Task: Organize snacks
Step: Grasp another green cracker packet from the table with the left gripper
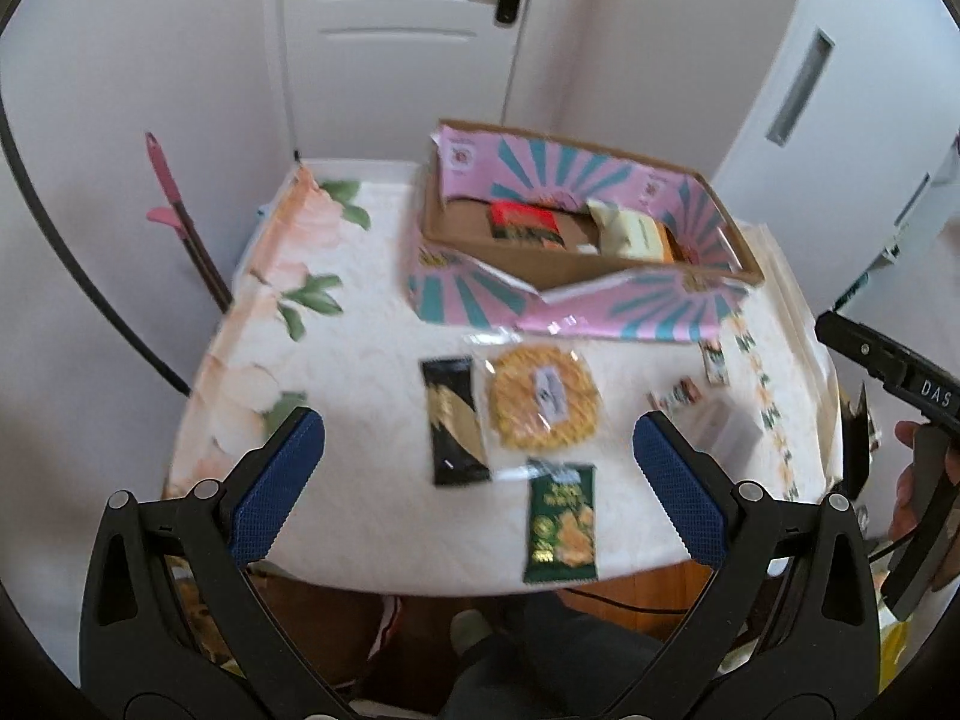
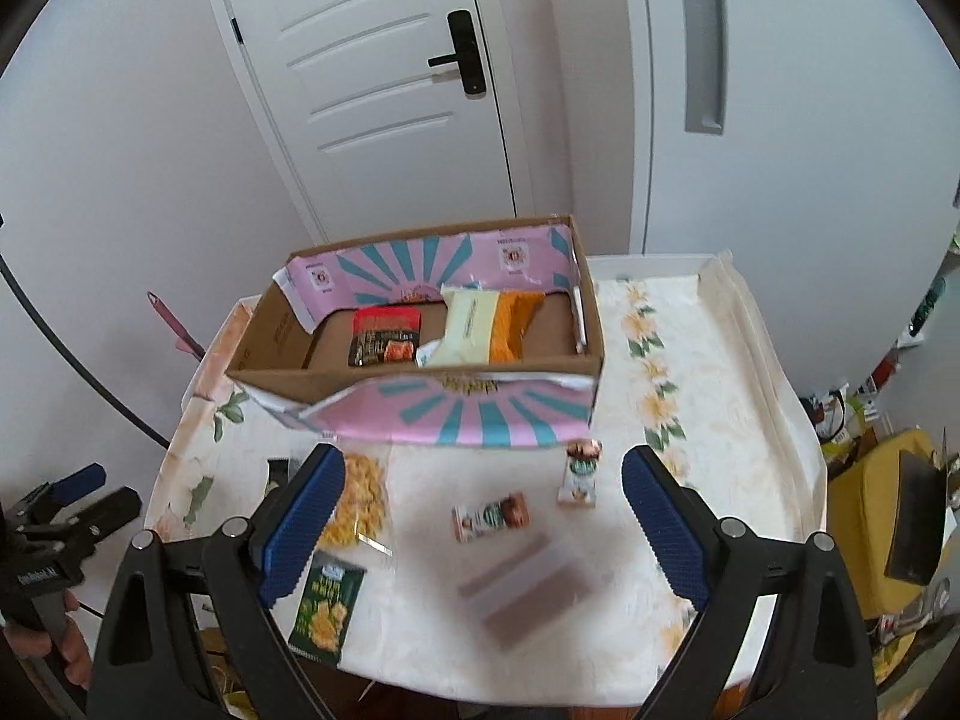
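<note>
White doors and walls close in behind a small worktop [image 1: 360,324] draped in a floral cloth. At upper centre of both views sits the box [image 2: 420,378], its front flap folded down toward me, so loading from the near side looks easy. Inside lie a red pack [image 2: 384,336] and a pale pack [image 2: 465,327] resting on an orange one.

Loose snacks wait in front of the box. In the left view I see a black bar [image 1: 456,420] at centre, a round cracker [image 1: 545,399] in clear wrap beside it, and a green bag [image 1: 561,522] near the lower edge of the worktop. In the right view two small sachets [image 2: 491,517] lie at centre, one flat, one nearer the flap, with a blurred clear packet [image 2: 528,582] below them.

My left tool [image 1: 480,483] hovers above the bar and bag, jaws spread wide, gripping nothing. My right tool [image 2: 483,522] hangs over the sachets, also spread wide and empty. I judge each is poised over its own half of the snacks, so each side can be cleared without crossing. The thin, flat packs may be hard to pinch off the cloth.
</note>
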Action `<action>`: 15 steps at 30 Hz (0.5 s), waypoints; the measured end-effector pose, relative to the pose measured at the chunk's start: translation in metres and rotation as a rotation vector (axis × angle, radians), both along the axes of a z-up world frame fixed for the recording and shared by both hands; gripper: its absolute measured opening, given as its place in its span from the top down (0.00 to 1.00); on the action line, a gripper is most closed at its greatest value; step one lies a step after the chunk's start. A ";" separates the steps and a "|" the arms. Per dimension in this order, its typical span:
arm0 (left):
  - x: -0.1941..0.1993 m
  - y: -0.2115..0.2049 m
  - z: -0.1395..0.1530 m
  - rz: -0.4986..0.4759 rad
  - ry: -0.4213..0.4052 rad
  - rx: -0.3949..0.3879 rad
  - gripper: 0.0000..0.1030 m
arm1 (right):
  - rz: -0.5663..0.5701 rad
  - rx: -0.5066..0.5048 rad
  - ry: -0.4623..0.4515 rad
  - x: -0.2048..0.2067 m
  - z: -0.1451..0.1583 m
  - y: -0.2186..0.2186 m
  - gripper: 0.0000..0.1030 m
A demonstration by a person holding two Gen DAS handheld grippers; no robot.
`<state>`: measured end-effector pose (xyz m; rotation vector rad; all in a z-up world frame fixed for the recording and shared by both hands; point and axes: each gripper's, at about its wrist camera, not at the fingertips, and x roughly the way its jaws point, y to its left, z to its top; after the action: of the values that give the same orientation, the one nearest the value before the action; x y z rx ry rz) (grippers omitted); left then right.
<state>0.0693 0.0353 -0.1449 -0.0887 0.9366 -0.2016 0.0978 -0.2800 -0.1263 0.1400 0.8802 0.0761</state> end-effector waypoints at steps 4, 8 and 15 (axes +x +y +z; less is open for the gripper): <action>-0.010 -0.023 -0.022 -0.016 0.028 -0.004 0.01 | 0.005 -0.021 0.021 -0.013 -0.007 -0.007 0.11; -0.017 -0.048 -0.048 -0.029 0.042 0.032 0.01 | 0.019 -0.020 0.055 -0.016 -0.020 -0.019 0.11; -0.014 -0.074 -0.104 0.012 0.114 0.050 0.15 | 0.137 -0.041 0.093 -0.007 -0.052 -0.031 0.11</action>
<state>0.0551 -0.0390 -0.2486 -0.0597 1.0536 -0.1633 0.0908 -0.3114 -0.1785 0.0448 0.9833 0.1807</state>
